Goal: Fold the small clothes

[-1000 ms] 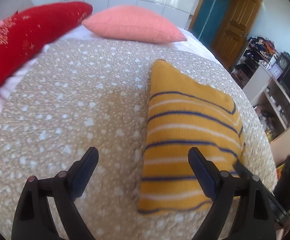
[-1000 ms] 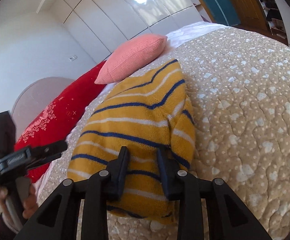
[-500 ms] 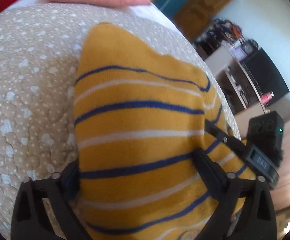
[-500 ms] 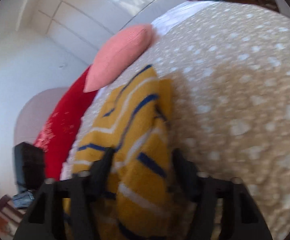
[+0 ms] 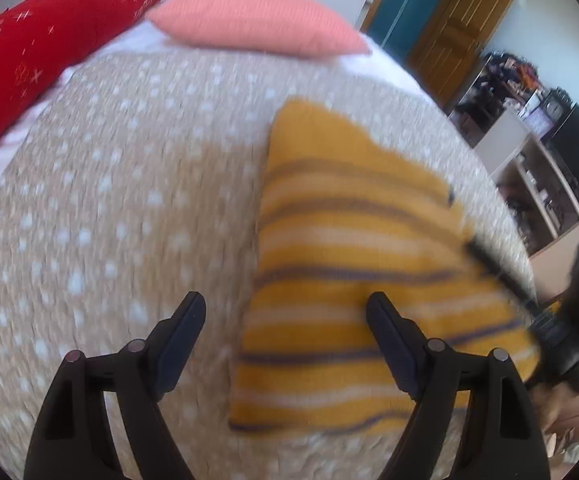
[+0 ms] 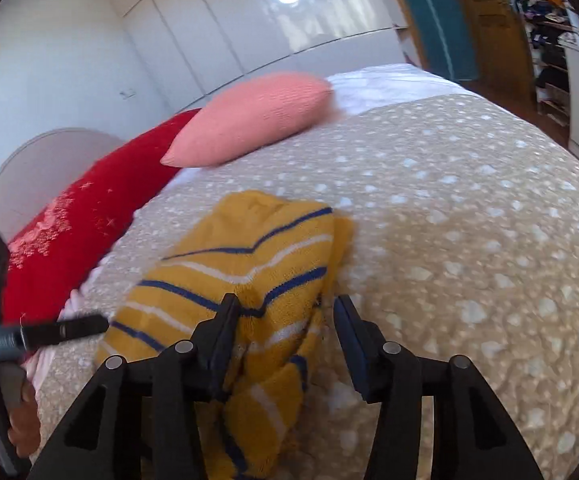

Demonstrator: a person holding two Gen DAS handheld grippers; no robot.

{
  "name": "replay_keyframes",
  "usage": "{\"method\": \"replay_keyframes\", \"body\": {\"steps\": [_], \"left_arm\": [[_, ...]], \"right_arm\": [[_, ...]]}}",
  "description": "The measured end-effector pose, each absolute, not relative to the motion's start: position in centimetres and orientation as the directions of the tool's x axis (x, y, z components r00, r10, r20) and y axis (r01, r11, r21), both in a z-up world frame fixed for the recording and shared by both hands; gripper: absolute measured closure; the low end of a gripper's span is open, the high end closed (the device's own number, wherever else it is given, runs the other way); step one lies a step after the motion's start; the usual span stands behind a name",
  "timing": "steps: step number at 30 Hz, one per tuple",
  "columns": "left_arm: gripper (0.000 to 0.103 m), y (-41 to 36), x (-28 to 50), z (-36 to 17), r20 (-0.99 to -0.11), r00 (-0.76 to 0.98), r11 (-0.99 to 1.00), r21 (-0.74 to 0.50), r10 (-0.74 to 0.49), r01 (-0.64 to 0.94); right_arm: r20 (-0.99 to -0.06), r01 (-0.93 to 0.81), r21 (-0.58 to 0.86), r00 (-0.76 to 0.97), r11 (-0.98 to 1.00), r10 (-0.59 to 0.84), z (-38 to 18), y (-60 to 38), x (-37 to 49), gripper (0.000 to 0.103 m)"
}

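The folded yellow striped sweater point(image 5: 353, 280) lies on the bed point(image 5: 129, 208). The left gripper point(image 5: 285, 312) tilts steeply down, jaws wide but just narrowing, empty. The right gripper point(image 6: 285, 312) (jaws just opening) straddles the sweater's near edge without gripping.

The folded sweater point(image 5: 353, 280) lies on the bed point(image 5: 129, 208), two pillows point(image 5: 257, 20) side by side behind it, shelves point(image 5: 537, 168) off to the right.

right gripper point(image 6: 285, 320) jaws just opening | striped sweater point(image 6: 245, 264) between, unpressed
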State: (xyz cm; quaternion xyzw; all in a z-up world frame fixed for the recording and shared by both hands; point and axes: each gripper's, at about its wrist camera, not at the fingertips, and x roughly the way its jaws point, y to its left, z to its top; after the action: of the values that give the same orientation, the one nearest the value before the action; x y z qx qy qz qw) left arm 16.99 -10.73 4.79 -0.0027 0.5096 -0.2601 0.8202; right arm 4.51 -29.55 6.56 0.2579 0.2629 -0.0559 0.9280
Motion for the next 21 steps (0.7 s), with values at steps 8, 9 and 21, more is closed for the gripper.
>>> {"method": "replay_keyframes", "body": {"steps": [8,9,21], "left_arm": [[0.019,-6.1,9.5,7.8,-0.726,0.595,0.928,-0.167,-0.344,0.333],[0.018,-5.8,8.4,8.7,-0.698,0.642,0.939,-0.133,-0.315,0.317],[0.000,-2.5,-1.5,18.2,-0.296,0.947,0.987,0.062,-0.123,0.147]], "right_arm": [[-0.394,-0.003,0.454,0.896,0.891,0.204,9.4,-24.5,1.9,0.072],[-0.466,-0.003,0.451,0.852,0.892,0.238,7.9,-23.9,3.2,0.072],[-0.532,0.171,0.436,0.840,0.883,0.101,7.9,-22.7,-1.9,0.061]]}}
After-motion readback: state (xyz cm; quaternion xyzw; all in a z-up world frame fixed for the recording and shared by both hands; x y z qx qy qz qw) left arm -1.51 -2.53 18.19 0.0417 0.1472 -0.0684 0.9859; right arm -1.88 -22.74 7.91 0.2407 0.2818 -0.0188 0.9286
